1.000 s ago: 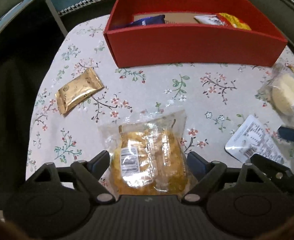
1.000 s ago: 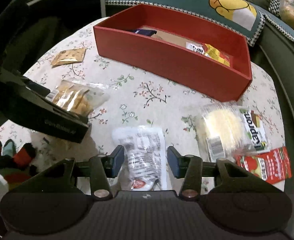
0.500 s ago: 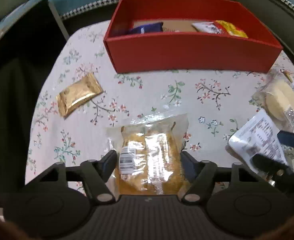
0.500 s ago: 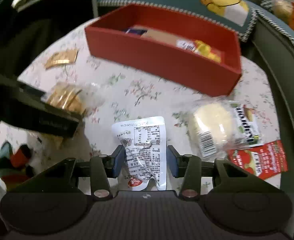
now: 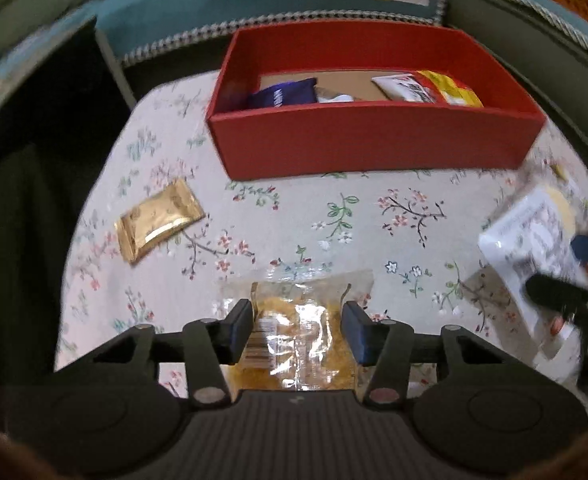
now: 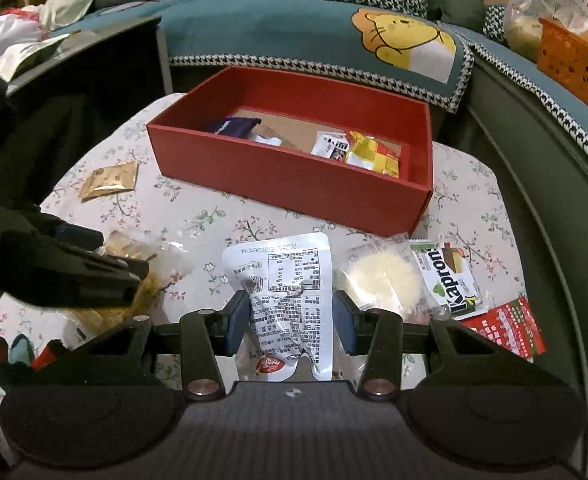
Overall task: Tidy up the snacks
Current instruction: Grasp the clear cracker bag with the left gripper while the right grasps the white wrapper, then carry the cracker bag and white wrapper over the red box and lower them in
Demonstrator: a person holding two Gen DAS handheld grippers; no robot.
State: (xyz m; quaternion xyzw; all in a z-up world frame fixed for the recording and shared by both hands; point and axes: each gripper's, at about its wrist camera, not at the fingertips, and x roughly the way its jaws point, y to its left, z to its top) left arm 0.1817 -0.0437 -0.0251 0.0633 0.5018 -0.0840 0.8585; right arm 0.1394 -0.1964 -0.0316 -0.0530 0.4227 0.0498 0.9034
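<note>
the left gripper (image 5: 297, 334) pinches a clear bag of golden snacks (image 5: 301, 344) between its 2 fingers at 6 o'clock over the floral tablecloth (image 5: 333, 216), with a gold foil packet (image 5: 158, 219) lying at 9 o'clock. the right gripper (image 6: 290, 322) pinches a white printed pouch (image 6: 286, 304) at 6 o'clock. the red box (image 6: 294, 176) sits at 12 o'clock holding a dark blue packet (image 6: 234, 126) and a yellow packet (image 6: 369, 154), while a clear-wrapped pale round cake (image 6: 381, 280) and a kaprom wafer pack (image 6: 449, 276) lie at 3 o'clock.

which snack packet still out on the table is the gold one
The gold packet lying alone at the table's left side, near the red box. The others are a clear bag in the left claw and a white pouch in the right claw.
</note>
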